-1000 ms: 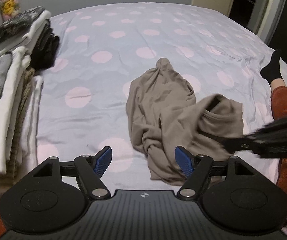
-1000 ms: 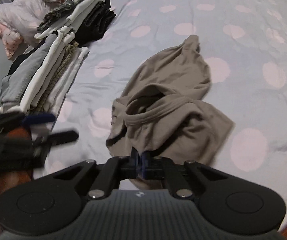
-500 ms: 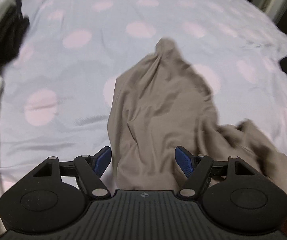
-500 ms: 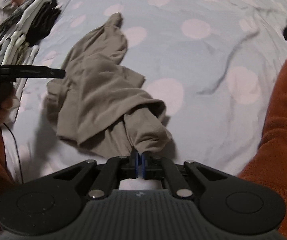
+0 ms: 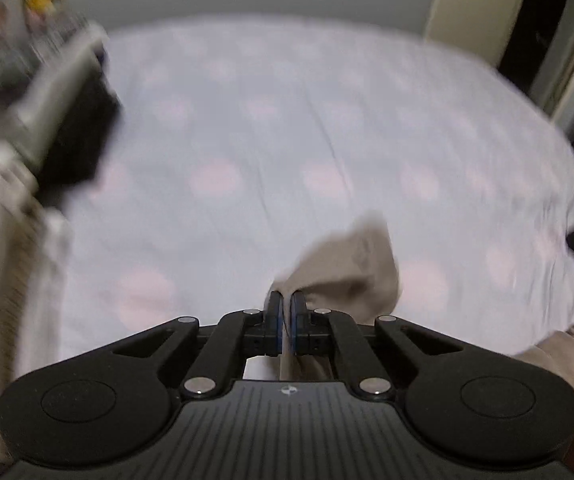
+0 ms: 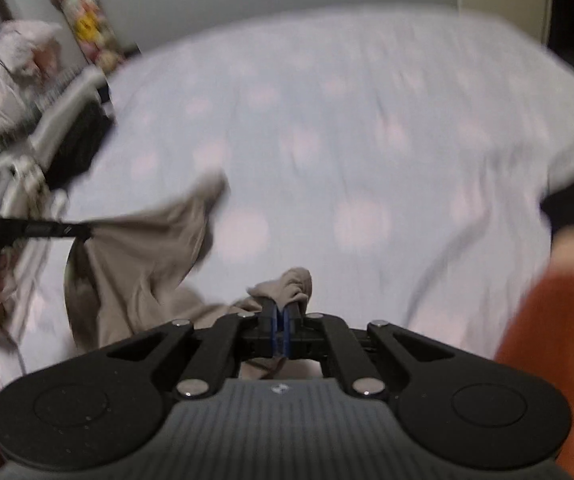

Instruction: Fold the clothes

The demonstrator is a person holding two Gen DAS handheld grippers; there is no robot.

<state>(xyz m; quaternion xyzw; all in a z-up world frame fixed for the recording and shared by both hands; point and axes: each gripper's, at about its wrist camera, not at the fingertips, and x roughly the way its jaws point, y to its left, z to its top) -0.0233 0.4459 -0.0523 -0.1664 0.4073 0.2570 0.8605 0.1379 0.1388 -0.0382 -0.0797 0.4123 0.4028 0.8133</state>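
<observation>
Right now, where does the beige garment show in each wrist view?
Left wrist: garment bottom centre, pinched in the left tongs.
Right wrist: garment lower left, stretched from the left tongs to the right tongs.
Shared landmark: clothes pile, left edge.

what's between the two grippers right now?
The taupe garment spans the stretch: left gripper and right gripper are each shut on a part of it, with polka-dot bedsheet beneath. Right wrist view shows it.
</observation>
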